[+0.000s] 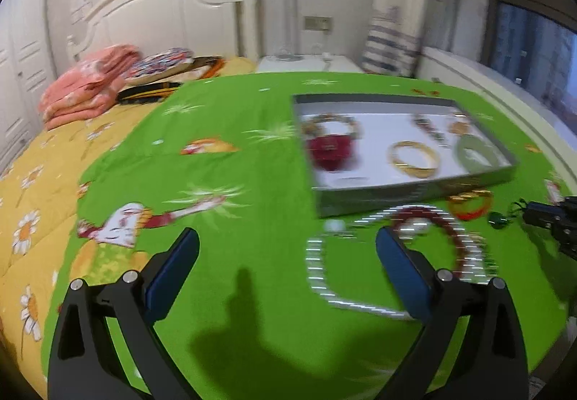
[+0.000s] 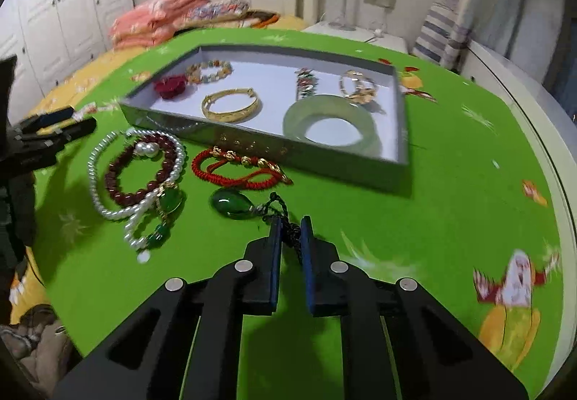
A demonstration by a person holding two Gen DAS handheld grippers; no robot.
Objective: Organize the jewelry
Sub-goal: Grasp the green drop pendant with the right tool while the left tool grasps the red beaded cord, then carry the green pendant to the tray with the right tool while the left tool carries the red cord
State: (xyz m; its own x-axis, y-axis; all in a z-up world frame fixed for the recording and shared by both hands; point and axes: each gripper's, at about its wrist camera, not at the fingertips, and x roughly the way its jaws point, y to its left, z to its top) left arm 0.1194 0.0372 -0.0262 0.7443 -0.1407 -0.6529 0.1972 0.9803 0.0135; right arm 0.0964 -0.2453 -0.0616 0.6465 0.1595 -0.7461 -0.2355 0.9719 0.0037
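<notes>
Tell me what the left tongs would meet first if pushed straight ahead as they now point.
Probably only the green bedspread. The left tongs stand open, and the gap points past the left wall of the grey tray; the pearl necklace lies by the right finger. Blur and unclear depth make this tentative.

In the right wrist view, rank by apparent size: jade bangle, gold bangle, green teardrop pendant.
1. Jade bangle, largest.
2. Gold bangle.
3. Green teardrop pendant, smallest, though it lies nearest the camera.

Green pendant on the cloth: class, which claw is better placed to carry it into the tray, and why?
Right. The right claw is shut on the dark cord of the green pendant, near the tray. The left claw hangs open over the pearl necklace.
</notes>
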